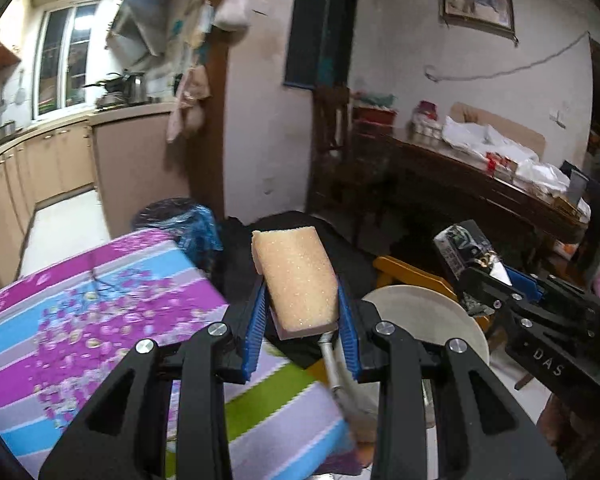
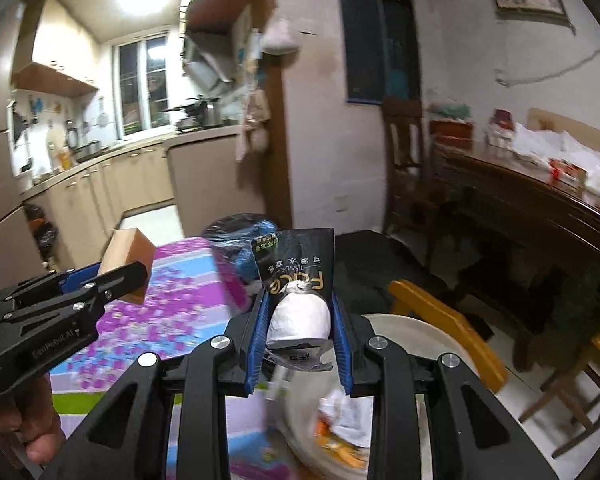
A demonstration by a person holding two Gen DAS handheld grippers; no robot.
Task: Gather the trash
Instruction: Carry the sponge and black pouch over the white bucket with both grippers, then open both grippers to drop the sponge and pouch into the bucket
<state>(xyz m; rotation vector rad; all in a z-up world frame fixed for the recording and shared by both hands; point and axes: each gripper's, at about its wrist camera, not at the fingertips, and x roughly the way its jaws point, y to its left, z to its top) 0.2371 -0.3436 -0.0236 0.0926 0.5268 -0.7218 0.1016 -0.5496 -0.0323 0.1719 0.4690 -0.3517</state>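
A yellow sponge [image 1: 296, 280] is being held between the blue pads of the left gripper [image 1: 302, 312]. A black tissue packet [image 2: 296, 280] with white tissue is being clamped by the right gripper [image 2: 300, 320]. Below both grippers a floral tablecloth [image 1: 100, 300] and a white plate [image 2: 420, 340] holding scraps are being seen.

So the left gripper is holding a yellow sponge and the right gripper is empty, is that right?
Not quite. The left gripper does hold the yellow sponge, but the right gripper is not empty: the right wrist view shows it shut on a black tissue packet with white tissue showing.
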